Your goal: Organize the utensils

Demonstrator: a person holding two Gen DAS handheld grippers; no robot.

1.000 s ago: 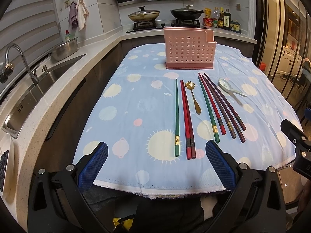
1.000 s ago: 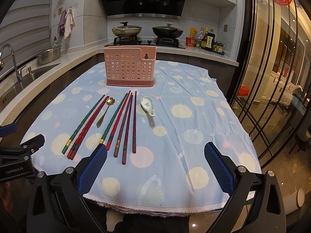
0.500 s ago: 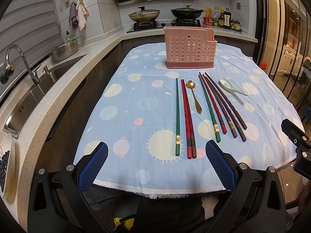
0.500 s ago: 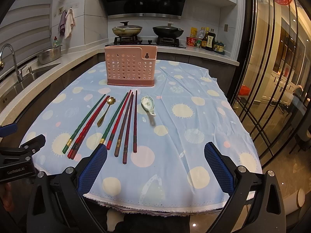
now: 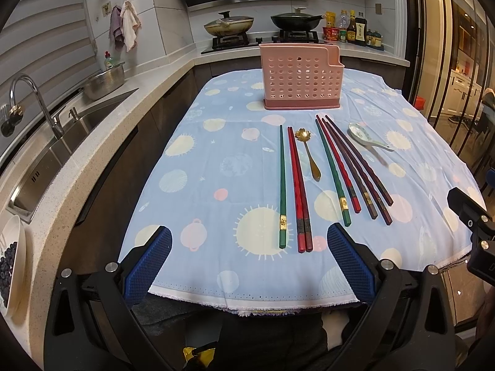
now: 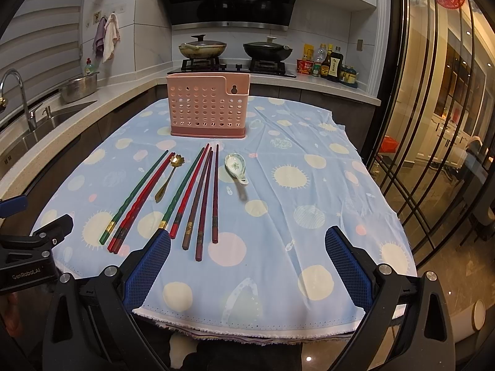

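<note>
Left wrist view: left tongs [image 5: 249, 264], spread wide and empty, face the green lacquered chopstick [image 5: 282, 185] lying lengthwise, lower centre.

black left tool [image 5: 249, 267] and right tool [image 6: 247, 267], blue textured pads [image 6: 148, 270], silver screws.

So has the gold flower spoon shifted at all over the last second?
No. In the left wrist view the gold flower spoon lies as before between the red chopstick pair and the green chopstick, its bowl toward the pink holder.
</note>
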